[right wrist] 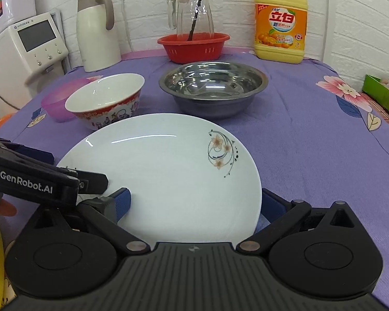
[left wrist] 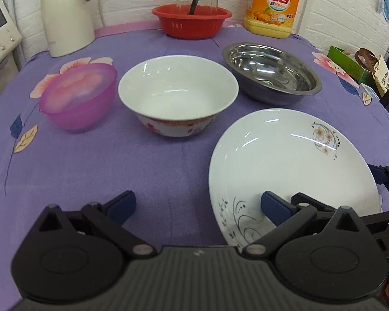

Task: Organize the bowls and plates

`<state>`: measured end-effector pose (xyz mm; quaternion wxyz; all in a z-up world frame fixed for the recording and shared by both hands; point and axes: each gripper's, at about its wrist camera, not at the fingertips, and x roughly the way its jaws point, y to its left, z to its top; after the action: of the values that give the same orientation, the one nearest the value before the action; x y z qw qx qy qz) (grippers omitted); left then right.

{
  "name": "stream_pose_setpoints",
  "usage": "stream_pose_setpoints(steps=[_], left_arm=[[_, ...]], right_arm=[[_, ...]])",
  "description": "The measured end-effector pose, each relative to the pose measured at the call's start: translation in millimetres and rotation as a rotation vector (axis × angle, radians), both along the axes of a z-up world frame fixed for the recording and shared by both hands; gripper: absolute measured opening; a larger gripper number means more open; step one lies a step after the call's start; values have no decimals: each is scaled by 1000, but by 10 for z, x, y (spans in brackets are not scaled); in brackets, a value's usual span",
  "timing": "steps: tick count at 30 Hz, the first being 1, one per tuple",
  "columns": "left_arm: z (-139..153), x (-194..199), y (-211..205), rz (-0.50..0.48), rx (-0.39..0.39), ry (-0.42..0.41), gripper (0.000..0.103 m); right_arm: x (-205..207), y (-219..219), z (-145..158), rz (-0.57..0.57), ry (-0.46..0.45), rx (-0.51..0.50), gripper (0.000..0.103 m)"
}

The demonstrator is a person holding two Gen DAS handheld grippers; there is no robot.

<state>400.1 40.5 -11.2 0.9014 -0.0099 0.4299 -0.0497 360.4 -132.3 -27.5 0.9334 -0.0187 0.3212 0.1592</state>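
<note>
A white plate with flower prints lies flat on the purple cloth, nearest to me. Behind it stand a white bowl with a red pattern, a pink translucent bowl and a steel bowl. My left gripper is open, one finger over the plate's left rim and the other over the cloth. My right gripper is open at the plate's near side, its left finger above the plate and its right finger beside the rim.
At the back stand a red basket holding a glass jug, a yellow detergent bottle and a white thermos. A white appliance is at the left; a green box sits at the right edge.
</note>
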Motion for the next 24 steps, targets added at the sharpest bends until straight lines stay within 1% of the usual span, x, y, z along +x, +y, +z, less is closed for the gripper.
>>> stream_pose_setpoints(steps=[1, 8, 12, 14, 16, 17, 19, 22, 24], left_arm=[[0, -2, -2, -1, 0, 0, 102], [10, 8, -89, -24, -6, 10, 102], [-6, 31, -182, -36, 0, -7, 102], [-2, 30, -231, -66, -10, -27, 96], [33, -2, -312, -125, -42, -40, 71], [42, -14, -346, -116, -34, -38, 71], [43, -28, -339, -110, -45, -37, 70], [68, -85, -307, -89, -64, -21, 69], [119, -139, -262, -88, -88, -24, 69]], right_arm=[[-13, -10, -16, 1, -14, 6, 103], [-60, -65, 13, -5, -4, 5, 103], [-83, -140, 22, -14, 7, 6, 103], [-100, -130, 22, -7, 0, 6, 103], [-148, -80, 28, 28, -17, 18, 103], [-167, -41, 25, 25, -23, 8, 103], [-174, -39, 28, 29, -23, 15, 103], [-203, -38, 50, 17, -15, 31, 103], [-277, -6, 89, 8, -20, 33, 103]])
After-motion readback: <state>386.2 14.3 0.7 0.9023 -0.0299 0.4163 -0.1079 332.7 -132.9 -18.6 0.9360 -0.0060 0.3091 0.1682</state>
